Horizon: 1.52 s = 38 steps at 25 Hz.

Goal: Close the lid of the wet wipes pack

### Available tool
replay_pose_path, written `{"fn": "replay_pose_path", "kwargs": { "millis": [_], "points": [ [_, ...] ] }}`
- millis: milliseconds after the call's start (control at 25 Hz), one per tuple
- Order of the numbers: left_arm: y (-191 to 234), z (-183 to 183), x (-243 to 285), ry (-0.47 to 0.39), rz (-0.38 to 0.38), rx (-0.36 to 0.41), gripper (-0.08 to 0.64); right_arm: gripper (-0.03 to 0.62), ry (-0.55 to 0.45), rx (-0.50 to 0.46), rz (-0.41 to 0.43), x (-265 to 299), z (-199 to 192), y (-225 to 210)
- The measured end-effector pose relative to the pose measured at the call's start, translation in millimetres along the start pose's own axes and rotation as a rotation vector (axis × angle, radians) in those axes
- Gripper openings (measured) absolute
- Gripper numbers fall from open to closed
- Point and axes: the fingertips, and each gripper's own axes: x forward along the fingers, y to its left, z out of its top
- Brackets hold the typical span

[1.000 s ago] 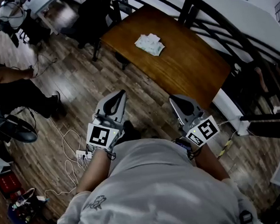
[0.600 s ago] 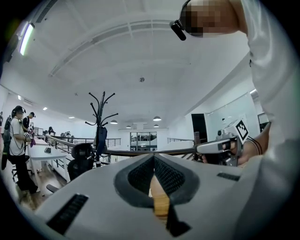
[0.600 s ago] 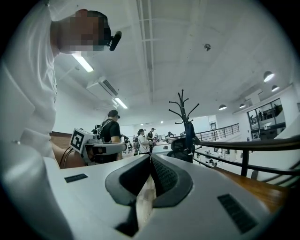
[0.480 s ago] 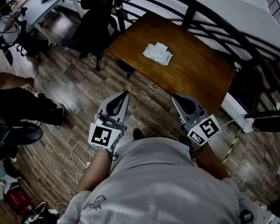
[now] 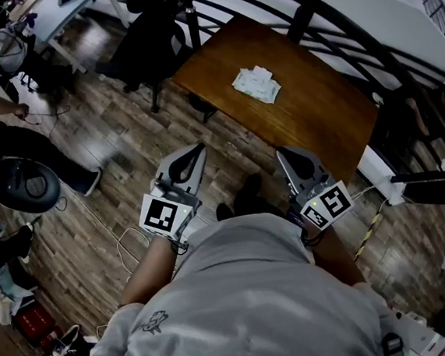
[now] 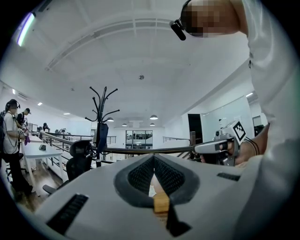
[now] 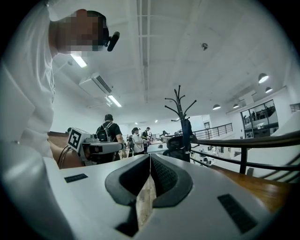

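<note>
Approaching is the step we judge to be in hand; nothing of the closing itself has begun. At the left, our left claw (image 5: pixel 197 148) is held level in front of the body, above the wooden floor (image 5: pixel 110 145). Its jaws are drawn together tip to tip with nothing between them.

Further right and far from us, the wet wipes pack (image 5: pixel 256 84) lies on the brown table (image 5: pixel 318 117), toward its far left part and well apart from both claws. It shows as a pale, rumpled shape, too small from here for us to tell how the lid stands.

At the right, our right claw (image 5: pixel 281 152) is level too, its jaws pressed together and empty. In the head view its tip sits close to the table's near edge, short of the pack.

Next, we judge, we need to bring the claws over the table to the pack and find the lid's free edge. One closed claw tip can then press the lid flat while the other claw steadies the soft pack so that it does not slide.
</note>
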Motion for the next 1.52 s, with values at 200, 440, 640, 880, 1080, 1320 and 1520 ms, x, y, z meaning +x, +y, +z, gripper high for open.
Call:
{"fn": "replay_pose_path", "kwargs": {
  "millis": [200, 440, 640, 880, 1080, 1320, 1520],
  "points": [
    [14, -1, 8, 0.004, 0.014, 0.008, 0.012, 0.034, 0.001, 0.006, 0.017, 18, -2, -13],
    [33, 2, 18, 0.023, 0.043, 0.014, 0.012, 0.034, -0.006, 0.012, 0.034, 37, 1, -33],
    [39, 4, 42, 0.028, 0.049, 0.017, 0.012, 0.034, 0.002, 0.003, 0.044, 44, 5, -57],
    [69, -2, 101, 0.034, 0.039, 0.008, 0.012, 0.034, 0.009, 0.016, 0.034, 75, 5, -116],
    [77, -3, 160, 0.032, 0.007, 0.008, 0.012, 0.034, 0.009, 0.019, 0.01, 82, 7, -165],
    [65, 4, 235, 0.032, -0.071, 0.027, 0.012, 0.034, -0.009, 0.028, -0.033, 71, 17, -218],
    [52, 10, 286, 0.026, -0.14, 0.048, 0.012, 0.034, -0.02, 0.035, -0.093, 54, 21, -254]
  ]
}}
